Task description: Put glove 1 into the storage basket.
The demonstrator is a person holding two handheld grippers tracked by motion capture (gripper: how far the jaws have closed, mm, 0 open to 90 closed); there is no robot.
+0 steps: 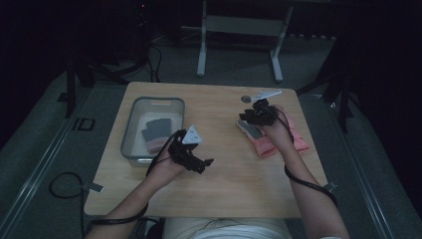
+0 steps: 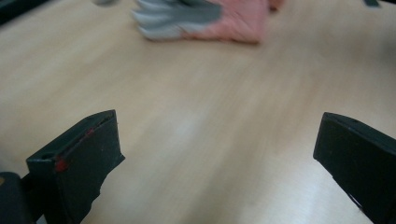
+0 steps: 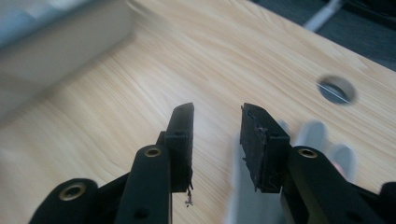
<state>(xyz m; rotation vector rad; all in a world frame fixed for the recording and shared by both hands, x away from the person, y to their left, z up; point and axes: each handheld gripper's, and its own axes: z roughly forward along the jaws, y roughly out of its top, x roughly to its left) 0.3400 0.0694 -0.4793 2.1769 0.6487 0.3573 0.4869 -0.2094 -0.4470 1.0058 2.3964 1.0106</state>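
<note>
Pink glove [image 1: 278,137] — no legible label — under right tongs [image 1: 247,118].

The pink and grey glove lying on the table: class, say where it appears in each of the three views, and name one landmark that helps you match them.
High view: the glove lies right of centre on the table, under the right claw.
Left gripper view: top centre, across bare wood, grey fingers pointing left.
Right gripper view: blurred grey fingertips at lower right, behind the right-hand jaw.
Shared landmark: the light wooden table, on which the glove lies.
</note>
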